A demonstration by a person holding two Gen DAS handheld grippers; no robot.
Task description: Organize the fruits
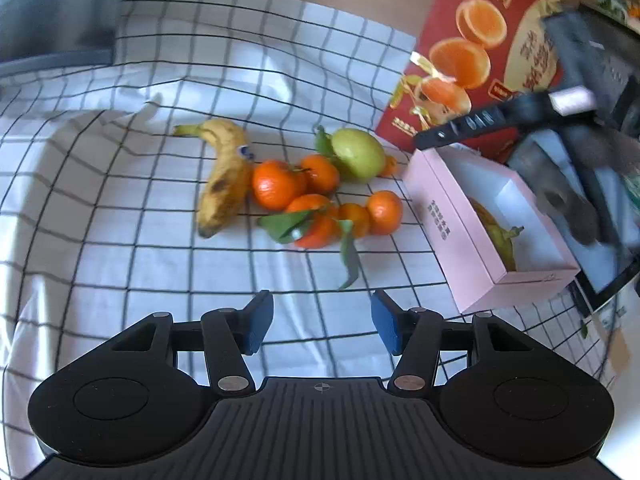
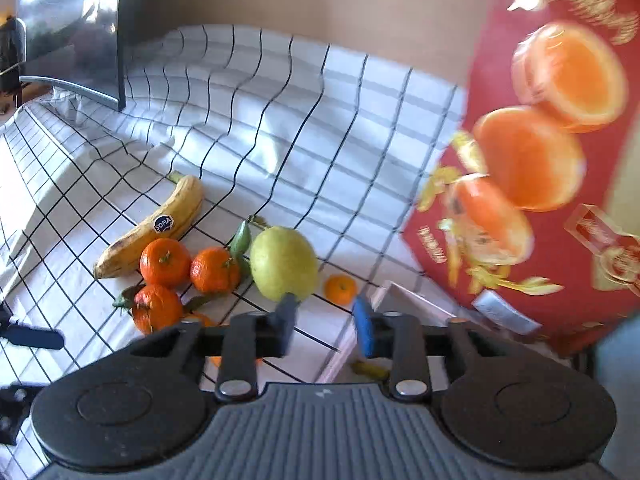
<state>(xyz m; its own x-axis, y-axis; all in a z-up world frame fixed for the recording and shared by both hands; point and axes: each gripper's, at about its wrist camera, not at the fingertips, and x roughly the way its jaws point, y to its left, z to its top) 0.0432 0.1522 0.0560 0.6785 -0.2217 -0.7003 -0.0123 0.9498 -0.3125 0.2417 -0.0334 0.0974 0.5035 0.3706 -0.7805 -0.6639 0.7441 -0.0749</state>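
The left gripper (image 1: 322, 322) stands wide open and empty above the checked cloth (image 1: 140, 264), facing the fruit pile. The right gripper (image 2: 325, 326) carries nothing; its blue pads show a gap in its own view, though that gap is narrow and the jaws read as essentially closed. On the cloth lie a loose banana (image 1: 224, 176), a cluster of leafy mandarins (image 1: 320, 200) and a green pear (image 1: 358, 154), all touching or just beside one another. To their right sits an open pink box (image 1: 460, 216) that already holds a second banana (image 1: 498, 236); a red orange carton (image 1: 472, 48) stands behind it. The step in hand appears to be the next pick with the left gripper. Approach one fruit at the edge of the pile, such as the loose banana, so the fingers do not push its neighbours. Straddle the banana across its middle, at right angles to its length. Close gently, as the skin looks ripe and spotted. Keep clear of the mandarin leaves (image 1: 286, 224)
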